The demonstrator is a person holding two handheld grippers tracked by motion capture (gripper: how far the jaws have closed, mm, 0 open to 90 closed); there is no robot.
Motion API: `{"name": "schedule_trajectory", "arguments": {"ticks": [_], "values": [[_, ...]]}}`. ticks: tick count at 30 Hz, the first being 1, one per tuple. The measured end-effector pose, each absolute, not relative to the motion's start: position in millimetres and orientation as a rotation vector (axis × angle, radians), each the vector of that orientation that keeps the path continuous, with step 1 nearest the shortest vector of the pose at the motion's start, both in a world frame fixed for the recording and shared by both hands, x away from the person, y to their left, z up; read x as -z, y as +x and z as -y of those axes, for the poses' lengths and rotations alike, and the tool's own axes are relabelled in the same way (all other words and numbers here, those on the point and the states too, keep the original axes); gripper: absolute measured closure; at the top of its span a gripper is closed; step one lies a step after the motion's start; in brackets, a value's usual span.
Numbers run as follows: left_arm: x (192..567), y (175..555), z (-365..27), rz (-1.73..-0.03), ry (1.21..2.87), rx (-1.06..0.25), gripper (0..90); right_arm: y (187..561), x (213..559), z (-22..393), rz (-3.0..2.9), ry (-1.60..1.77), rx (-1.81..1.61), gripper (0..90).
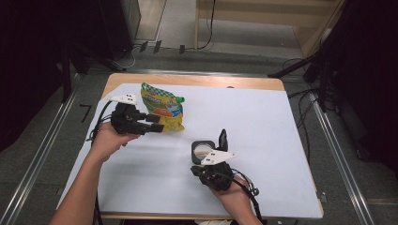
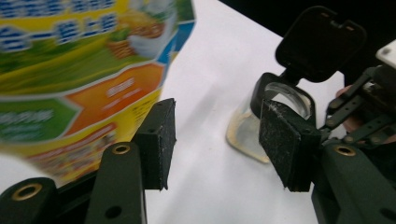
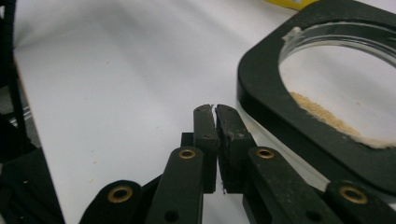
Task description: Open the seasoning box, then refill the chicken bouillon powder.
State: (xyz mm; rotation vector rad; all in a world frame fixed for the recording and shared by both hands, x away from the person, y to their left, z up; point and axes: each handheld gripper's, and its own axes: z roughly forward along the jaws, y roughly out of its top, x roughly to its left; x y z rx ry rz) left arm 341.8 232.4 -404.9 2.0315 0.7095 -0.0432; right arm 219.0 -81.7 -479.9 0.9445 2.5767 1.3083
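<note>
A yellow and green printed bag [image 1: 162, 108] stands on the white table at the back left. In the left gripper view the bag [image 2: 79, 79] lies just beyond the outer side of one jaw. My left gripper [image 1: 157, 123] sits beside the bag, open, and the left gripper view [image 2: 219, 135] has bare table between its pads. A clear jar with a black rim [image 1: 202, 149] and a flipped-up black lid [image 1: 223, 138] stands mid-table, with pale crumbs [image 3: 322, 114] inside. My right gripper [image 3: 215, 112] rests shut and empty right beside the jar's rim [image 3: 261, 93].
The white sheet [image 1: 263, 140] covers a wooden table [image 1: 187, 80] with open surface to the right. Cables and dark stands lie on the floor past the table's far edge.
</note>
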Motion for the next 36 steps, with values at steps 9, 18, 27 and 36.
{"name": "schedule_trajectory", "arguments": {"ticks": [9,18,27,36], "values": [[406,357,-262,-0.779,2.032,-0.015,45.2,211,482,67,-2.660,0.866,-1.358,75.0],[404,371,-276,-0.830,2.009,-0.016,44.1,216,482,68,-2.677,0.903,-1.424,61.4],[400,385,-285,-0.855,2.026,-0.042,35.5,222,467,58,-2.668,0.801,-1.450,57.3],[397,402,-266,-0.801,2.043,-0.052,32.8,230,462,41,-2.683,0.772,-1.433,54.2]]}}
